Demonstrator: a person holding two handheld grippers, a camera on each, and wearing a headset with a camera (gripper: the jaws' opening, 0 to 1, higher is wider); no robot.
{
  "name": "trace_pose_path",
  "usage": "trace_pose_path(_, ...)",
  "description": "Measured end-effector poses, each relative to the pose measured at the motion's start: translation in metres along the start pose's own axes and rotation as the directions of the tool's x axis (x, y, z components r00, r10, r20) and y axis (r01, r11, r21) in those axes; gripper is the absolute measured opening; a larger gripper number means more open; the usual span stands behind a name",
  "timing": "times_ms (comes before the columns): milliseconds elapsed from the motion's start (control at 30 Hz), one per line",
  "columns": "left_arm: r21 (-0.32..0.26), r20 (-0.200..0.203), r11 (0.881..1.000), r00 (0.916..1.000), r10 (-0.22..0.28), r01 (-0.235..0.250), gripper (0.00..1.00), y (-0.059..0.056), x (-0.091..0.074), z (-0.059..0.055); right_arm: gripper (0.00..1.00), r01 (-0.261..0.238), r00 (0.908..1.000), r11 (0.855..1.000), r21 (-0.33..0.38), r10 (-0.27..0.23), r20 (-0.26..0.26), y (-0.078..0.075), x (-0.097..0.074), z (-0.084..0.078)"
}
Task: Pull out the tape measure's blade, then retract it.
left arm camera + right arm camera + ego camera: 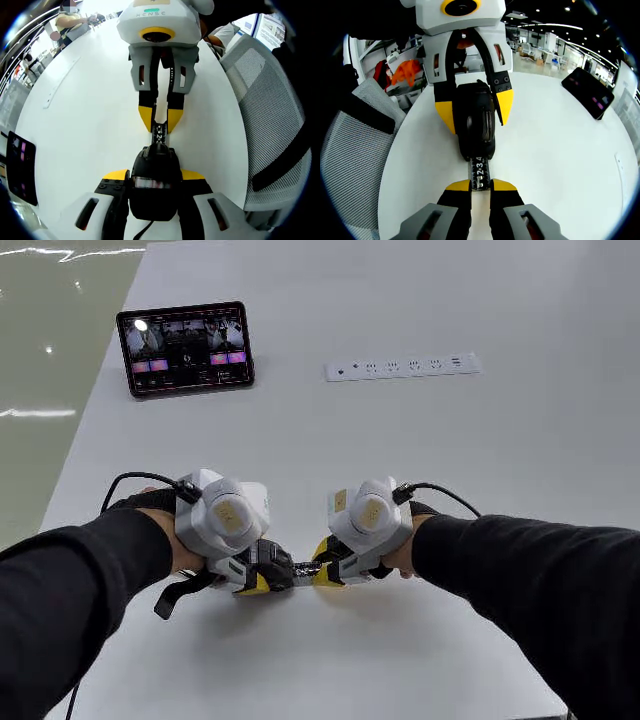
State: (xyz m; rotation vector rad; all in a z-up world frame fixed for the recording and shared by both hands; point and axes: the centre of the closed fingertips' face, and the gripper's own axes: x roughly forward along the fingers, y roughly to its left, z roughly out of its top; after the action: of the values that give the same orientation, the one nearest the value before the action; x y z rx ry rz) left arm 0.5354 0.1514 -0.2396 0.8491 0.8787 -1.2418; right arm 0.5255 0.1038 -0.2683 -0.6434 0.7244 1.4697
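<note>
Head view: tablet beyond tape measure.

- Head view: from above and behind, looking forward and down at the white table; far enough back to hold the left gripper, the right gripper and the tablet
- Left gripper view: low, close along its own jaws over the tape measure; facing the right gripper head-on
- Right gripper view: the reverse; facing the left gripper across the short blade
- Shared by all three: tape measure, table, tablet

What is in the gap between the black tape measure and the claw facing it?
A short stretch of pulled-out dark numbered blade joins the black tape measure case to the right claw, clearest in the right gripper view.
</note>
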Motion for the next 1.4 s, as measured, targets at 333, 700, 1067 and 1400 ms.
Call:
trace_pose_path(333, 0.002, -0.001, 1.0, 1.0, 0.001, -0.001, 0.32, 0.0, 0.0, 0.0, 0.09, 0.001, 1.0, 1.0, 0.009, -0.001, -0.01, -0.002, -0.005, -0.006)
trace_pose_path(700, 0.004, -0.002, 1.0, 1.0, 0.001, -0.001, 0.32, 0.0, 0.0, 0.0, 0.09, 0.005, 0.9998, 1.0, 0.018, -0.005, -0.017, -0.003, -0.008, -0.011)
trace_pose_path(1067, 0.001, -0.006, 1.0, 1.0, 0.004, -0.004, 0.32, 0.0, 0.001, 0.0, 0.09, 0.01, 0.9997, 1.0, 0.027, -0.009, -0.024, -0.004, -0.014, -0.017)
trace_pose_path(1400, 0.004, -0.008, 1.0, 1.0, 0.006, -0.006, 0.32, -0.001, 0.001, 0.0, 0.09, 0.009, 0.9993, 1.0, 0.029, -0.008, -0.036, -0.003, -0.018, -0.021)
